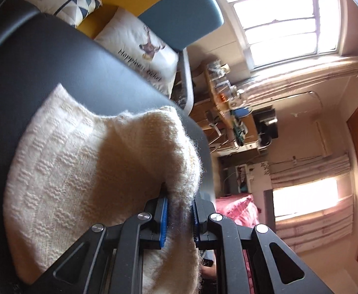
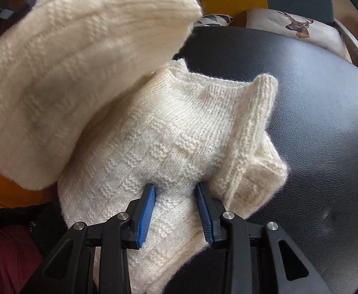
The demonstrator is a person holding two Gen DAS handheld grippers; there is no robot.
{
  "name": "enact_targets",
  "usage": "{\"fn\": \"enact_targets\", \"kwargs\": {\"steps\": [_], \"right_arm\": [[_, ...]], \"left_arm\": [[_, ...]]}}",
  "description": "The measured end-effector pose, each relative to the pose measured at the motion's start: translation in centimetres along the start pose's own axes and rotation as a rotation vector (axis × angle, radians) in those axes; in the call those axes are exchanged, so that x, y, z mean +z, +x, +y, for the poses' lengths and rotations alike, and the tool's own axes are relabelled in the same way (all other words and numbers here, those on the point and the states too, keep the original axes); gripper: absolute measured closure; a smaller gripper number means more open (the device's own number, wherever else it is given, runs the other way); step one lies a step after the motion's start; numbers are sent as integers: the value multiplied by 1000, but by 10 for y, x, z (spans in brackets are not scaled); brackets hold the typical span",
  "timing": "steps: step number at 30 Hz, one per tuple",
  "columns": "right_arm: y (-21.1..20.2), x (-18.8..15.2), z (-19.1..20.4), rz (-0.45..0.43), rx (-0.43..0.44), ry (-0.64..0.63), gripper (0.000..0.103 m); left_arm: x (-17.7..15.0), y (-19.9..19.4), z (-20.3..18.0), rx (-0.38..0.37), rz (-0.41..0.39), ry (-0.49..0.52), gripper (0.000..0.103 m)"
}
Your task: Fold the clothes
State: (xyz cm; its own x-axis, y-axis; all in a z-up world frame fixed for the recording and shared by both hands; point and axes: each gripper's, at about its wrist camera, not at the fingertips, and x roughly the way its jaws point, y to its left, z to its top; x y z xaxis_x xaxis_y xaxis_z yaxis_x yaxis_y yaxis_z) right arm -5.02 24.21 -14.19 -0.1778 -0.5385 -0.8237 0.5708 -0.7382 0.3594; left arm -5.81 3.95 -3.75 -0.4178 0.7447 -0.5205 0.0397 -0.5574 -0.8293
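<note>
**Folding the cream knit over on the black top**

Gripping a bunched edge of the cream sweater [image 1: 85, 161], the left tongs [image 1: 179, 216] are clamped shut on the wool, blue pads [image 1: 163, 223] pressing it from both sides and holding that part up off the surface. The right tongs [image 2: 176, 210] are standing part-open with the knit between the blue pads; whether they are pinching it or only pressing it down, I cannot tell. The sweater is lying on a black leather-like surface [image 2: 313, 127], one portion raised and looming at the upper left of the right wrist view, the rest flat, with a ribbed edge [image 2: 254, 122] curling up beside the right tongs.

Doing this step well is probably meaning keeping the right tongs anchoring the lower layer while the lifted part is carried across and laid down evenly, not dragged. The fuzzy knit is likely stretching and snagging under a hard pull.

Farther off, printed cushions [image 1: 142, 49] are sitting past the black surface, and beyond them a bright window [image 1: 279, 17].
</note>
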Motion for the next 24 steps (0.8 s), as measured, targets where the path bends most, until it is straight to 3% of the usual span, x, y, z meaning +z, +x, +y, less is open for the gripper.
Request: {"fn": "enact_targets", "kwargs": {"steps": [8,17,21,22,23,24], "right_arm": [[-4,-3,-4,-37,35,23,68],[-16,-12,-7,-103,52,47,69],[-37,-26,-11,-155,39,75,68],[-45,-31,-12,-165,33,86,68],[-54,-37,-13,-175,22,95,68],[-62,-44,-15,-183,8,106,66]], "left_arm": [[-26,69,12,55,57,-92,87],[-40,100,13,50,97,-136,85],[-39,96,6,-50,161,-173,69],[-39,92,2,-78,174,-165,55],[-39,82,-5,-97,179,-132,48],[-39,73,-12,-117,185,-99,48]]}}
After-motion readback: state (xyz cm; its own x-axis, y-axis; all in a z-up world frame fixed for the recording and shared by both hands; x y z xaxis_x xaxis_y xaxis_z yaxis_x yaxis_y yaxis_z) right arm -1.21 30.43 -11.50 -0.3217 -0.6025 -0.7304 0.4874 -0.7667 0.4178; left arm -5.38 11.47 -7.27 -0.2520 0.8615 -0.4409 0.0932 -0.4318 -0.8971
